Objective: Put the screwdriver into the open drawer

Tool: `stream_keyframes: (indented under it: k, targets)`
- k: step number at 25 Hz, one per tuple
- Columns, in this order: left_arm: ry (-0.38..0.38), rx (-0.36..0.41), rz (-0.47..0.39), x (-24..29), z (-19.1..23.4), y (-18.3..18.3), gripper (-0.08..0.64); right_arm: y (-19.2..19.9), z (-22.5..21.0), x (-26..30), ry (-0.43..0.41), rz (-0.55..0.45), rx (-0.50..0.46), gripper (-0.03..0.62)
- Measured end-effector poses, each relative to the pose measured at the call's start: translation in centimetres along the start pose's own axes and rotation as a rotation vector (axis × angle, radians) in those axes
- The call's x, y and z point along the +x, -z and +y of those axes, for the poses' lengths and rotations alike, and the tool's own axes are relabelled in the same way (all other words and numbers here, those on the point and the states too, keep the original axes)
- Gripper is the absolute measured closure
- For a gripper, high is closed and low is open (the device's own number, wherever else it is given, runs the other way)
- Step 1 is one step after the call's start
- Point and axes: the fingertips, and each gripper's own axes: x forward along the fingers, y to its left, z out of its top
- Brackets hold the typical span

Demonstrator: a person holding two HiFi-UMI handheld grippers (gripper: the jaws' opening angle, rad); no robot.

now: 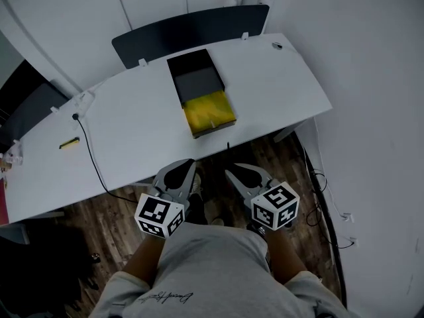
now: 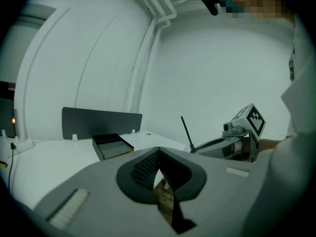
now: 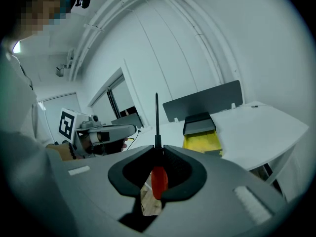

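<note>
Near front edge of table (image 1: 119, 118), we hold both grippers over wood floor (image 1: 112, 212). Right gripper (image 3: 157, 151) jaws clamp screwdriver (image 3: 158, 180) by red handle, shaft poking out past tips. Left gripper (image 2: 158, 151) jaws pressed together, nothing between. We see drawer (image 1: 211, 113) open on table, yellow inside, well apart from screwdriver.

an office: white desk (image 1: 278, 78) with dark divider screen (image 1: 192, 28).

no legible text, only an unreadable cursive scrawl (image 1: 169, 297) on the grey shirt (image 1: 212, 264)
</note>
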Motion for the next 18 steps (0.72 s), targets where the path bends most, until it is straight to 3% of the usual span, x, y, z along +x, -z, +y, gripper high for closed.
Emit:
stream_keyframes:
  k: [18]
  targets:
    - [-0.002, -0.028, 0.027, 7.3, 7.9, -1.7, 0.56, -4.1, -5.7, 8.4, 0.001, 0.043, 0.029, 0.518]
